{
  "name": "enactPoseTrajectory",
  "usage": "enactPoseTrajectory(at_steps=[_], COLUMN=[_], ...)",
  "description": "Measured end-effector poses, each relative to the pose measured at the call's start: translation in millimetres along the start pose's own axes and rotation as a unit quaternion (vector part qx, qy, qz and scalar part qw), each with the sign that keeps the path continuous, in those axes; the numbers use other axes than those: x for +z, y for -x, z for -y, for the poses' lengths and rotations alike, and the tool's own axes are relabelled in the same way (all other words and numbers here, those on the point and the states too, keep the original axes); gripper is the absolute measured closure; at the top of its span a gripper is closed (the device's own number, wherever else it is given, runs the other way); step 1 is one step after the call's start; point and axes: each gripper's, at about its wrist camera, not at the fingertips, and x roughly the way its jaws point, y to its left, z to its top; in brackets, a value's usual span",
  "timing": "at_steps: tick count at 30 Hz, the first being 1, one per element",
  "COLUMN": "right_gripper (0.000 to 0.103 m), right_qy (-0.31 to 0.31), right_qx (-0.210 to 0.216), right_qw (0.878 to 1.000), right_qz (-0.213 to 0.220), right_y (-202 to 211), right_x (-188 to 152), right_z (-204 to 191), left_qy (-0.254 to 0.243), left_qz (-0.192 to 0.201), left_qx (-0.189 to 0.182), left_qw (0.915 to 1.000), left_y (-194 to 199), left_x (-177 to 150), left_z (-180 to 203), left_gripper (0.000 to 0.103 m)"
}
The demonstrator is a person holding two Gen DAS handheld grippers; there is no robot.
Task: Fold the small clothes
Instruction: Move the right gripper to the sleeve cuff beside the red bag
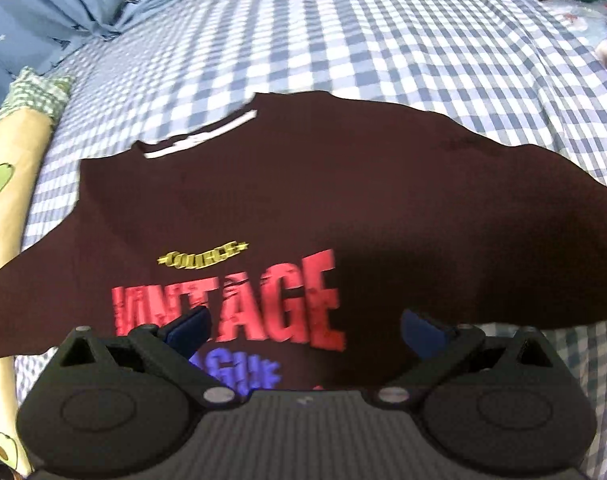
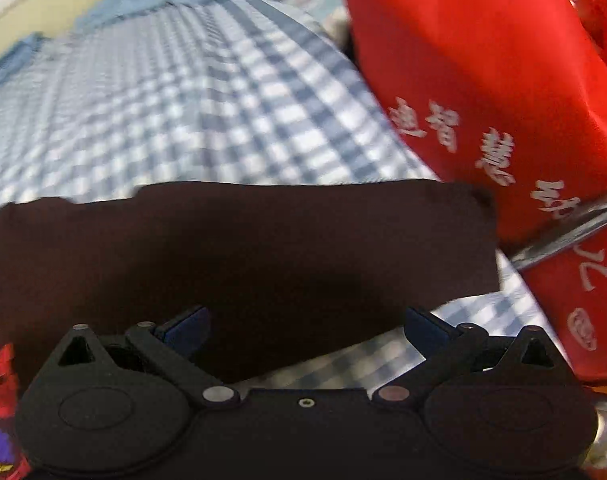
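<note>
Looking along the left gripper [image 1: 303, 328], the left wrist view showed its 2 blue-tipped jaws spread wide apart with nothing between them. Just ahead and beneath lay the dark maroon T-shirt [image 1: 303, 200], spread flat on the blue-and-white checked bedsheet [image 1: 383, 40]. Its printed front faced up, the red word "VINTAGE" [image 1: 231, 304] sitting between and just beyond the jaws, with the white-lined collar [image 1: 201, 136] farther off. A blue pillow [image 1: 51, 12] lay at the far left corner, and an avocado-print cloth [image 1: 7, 184] ran along the left edge.

The right wrist view showed the right gripper [image 2: 303, 332] with its jaws also wide apart and empty. One plain end of the T-shirt [image 2: 243, 248] lay directly ahead of them, its near edge passing between the jaws, the left jaw over the shirt and the right over bare bedsheet [image 2: 183, 100]. A red bag with white characters [image 2: 483, 80] stood just beside the shirt's far right corner; contact could not be told through the blur.
</note>
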Motion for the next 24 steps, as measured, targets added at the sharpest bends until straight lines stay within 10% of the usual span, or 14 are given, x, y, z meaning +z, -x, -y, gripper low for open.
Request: enactPoseTrajectory(at_steps=[24], right_gripper=[0.0], right_qy=[-0.13], right_qx=[0.043], right_qw=[0.99], right_qz=[-0.018], right_y=[-21], right_x=[34], right_z=[52], left_qy=[-0.017], left_qz=[-0.025], left_qx=[-0.012], left_qw=[0.9995], left_y=[-48], left_x=[32], left_z=[47], left_gripper=[0.001])
